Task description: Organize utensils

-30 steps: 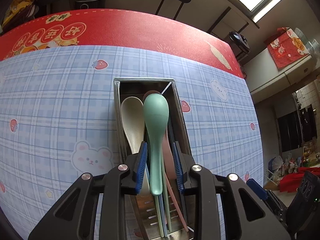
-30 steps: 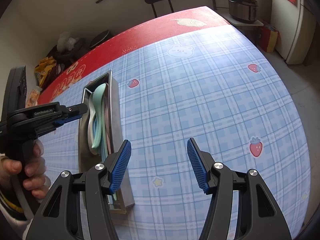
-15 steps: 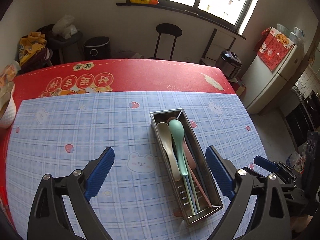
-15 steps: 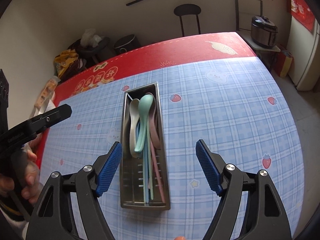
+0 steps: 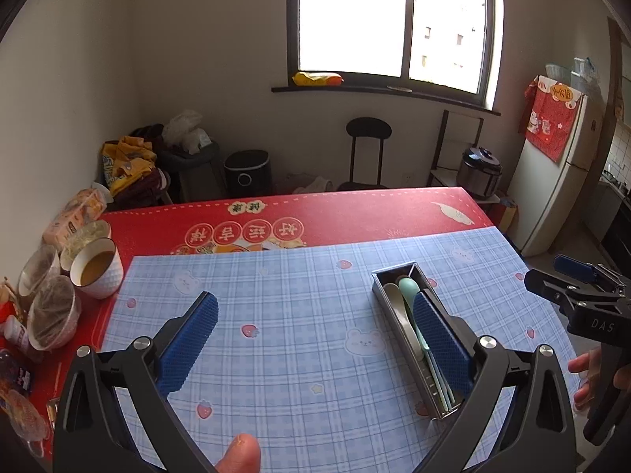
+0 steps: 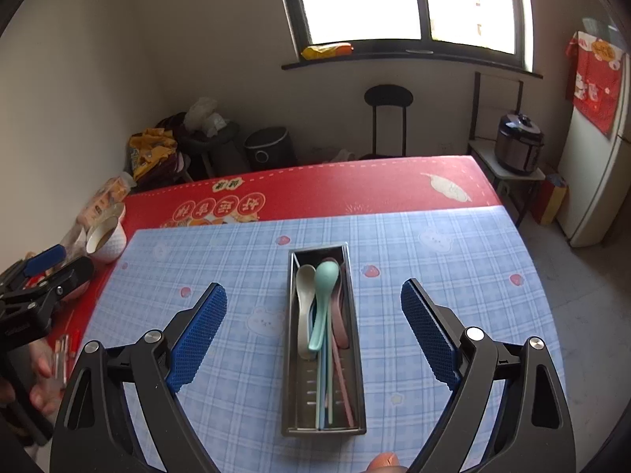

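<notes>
Spoons sit piled in the metal tray mid-frame on my worktop. Both tools, left and right, spread wide, holding nothing; I'd just back off gently.

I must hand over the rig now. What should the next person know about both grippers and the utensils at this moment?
Left gripper: open, holding nothing, raised above the blue checked mat.
Right gripper: open, holding nothing, raised over the metal tray.
Utensils: the green spoon lies on top of the white spoon inside the tray, with a pink spoon and chopsticks beside them.
Done: every utensil in view is in the tray; none lies loose on the mat.
Left: apparently nothing to place. Perhaps check the clutter at the table's left edge, where small items are hard to identify.
</notes>
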`<state>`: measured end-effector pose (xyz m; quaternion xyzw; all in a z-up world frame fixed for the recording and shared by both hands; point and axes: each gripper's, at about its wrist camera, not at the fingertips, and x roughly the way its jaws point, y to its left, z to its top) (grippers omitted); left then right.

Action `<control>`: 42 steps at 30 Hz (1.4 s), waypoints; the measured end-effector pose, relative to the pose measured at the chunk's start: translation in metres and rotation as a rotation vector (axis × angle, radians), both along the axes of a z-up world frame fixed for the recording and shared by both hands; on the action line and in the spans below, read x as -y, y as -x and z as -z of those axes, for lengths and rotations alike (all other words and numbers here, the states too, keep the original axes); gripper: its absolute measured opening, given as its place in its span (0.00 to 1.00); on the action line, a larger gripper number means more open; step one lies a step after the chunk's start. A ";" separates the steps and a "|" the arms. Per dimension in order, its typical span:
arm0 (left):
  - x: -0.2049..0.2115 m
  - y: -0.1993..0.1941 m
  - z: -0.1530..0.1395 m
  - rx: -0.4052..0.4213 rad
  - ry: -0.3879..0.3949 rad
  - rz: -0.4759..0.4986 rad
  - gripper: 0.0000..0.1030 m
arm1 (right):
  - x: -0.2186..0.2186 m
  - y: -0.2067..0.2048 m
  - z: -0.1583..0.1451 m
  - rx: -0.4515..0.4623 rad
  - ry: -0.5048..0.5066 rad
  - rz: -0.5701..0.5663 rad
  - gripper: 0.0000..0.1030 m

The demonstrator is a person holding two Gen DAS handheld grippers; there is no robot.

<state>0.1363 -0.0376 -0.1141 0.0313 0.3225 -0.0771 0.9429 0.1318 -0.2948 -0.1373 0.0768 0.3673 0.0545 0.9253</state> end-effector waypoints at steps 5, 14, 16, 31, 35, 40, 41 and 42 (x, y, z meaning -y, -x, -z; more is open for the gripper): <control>-0.019 0.020 -0.028 0.113 -0.023 -0.039 0.94 | -0.009 0.013 -0.026 0.071 0.017 0.002 0.84; -0.041 0.039 -0.050 0.199 -0.007 -0.069 0.94 | -0.015 0.033 -0.055 0.169 0.029 0.036 0.85; -0.042 0.041 -0.052 0.205 -0.007 -0.068 0.94 | -0.017 0.037 -0.058 0.177 0.030 0.036 0.85; -0.045 0.049 -0.055 0.231 0.028 -0.046 0.94 | -0.018 0.057 -0.069 0.261 0.047 0.065 0.85; -0.044 0.051 -0.057 0.242 0.036 -0.039 0.94 | -0.017 0.061 -0.072 0.280 0.044 0.074 0.85; -0.044 0.051 -0.057 0.245 0.037 -0.037 0.94 | -0.017 0.064 -0.074 0.299 0.051 0.080 0.85; -0.044 0.051 -0.057 0.245 0.036 -0.037 0.94 | -0.017 0.064 -0.075 0.300 0.054 0.081 0.85; -0.044 0.051 -0.057 0.246 0.034 -0.039 0.94 | -0.018 0.064 -0.075 0.301 0.056 0.081 0.85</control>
